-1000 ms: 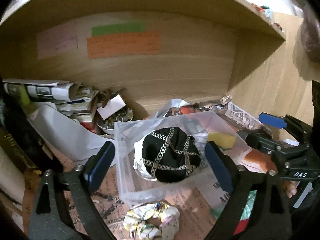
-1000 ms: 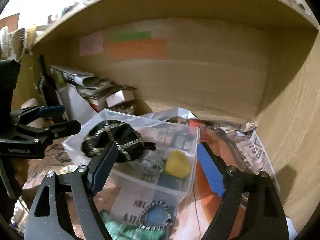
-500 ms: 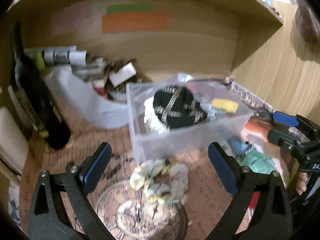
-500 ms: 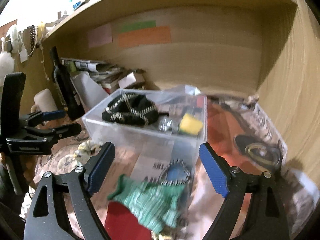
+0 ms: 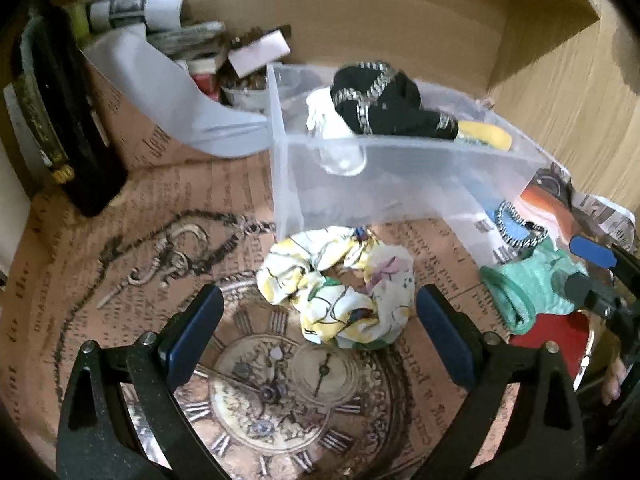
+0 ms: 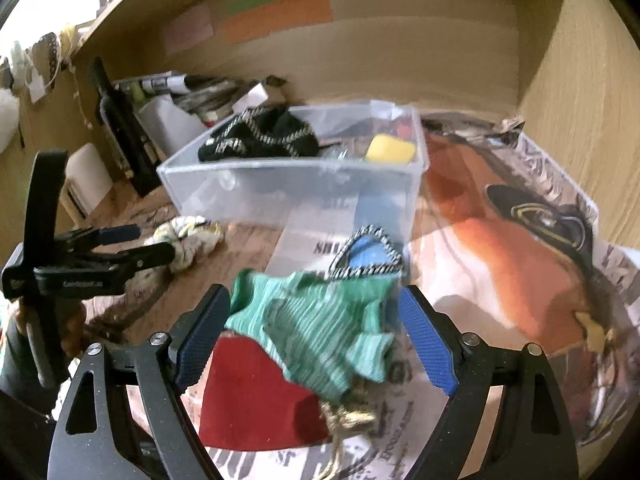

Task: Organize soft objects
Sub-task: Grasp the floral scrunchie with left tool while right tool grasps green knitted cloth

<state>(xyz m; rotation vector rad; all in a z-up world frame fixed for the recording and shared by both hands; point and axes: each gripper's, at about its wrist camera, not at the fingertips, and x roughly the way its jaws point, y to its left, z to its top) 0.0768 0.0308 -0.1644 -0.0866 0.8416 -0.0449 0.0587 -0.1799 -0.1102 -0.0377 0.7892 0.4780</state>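
The flowery scrunchie (image 5: 338,288) looks soft, light and squishy, so pinch its puffy side. Both the left hand-held gripper (image 5: 316,332) and the right hand-held gripper (image 6: 314,340) are wide apart, holding nothing. The green cloth (image 6: 316,332) looks floppy too.

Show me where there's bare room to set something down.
Free: the clock print between the dark bottle and the scrunchie. Crowded: in front of the clear bin, where the green cloth and red cloth lie.

Each camera looks forward and down along its own tongs, close above the table. Both views share the clear bin (image 5: 400,176) (image 6: 296,188) at mid-frame, the left from its left corner, the right from its right.
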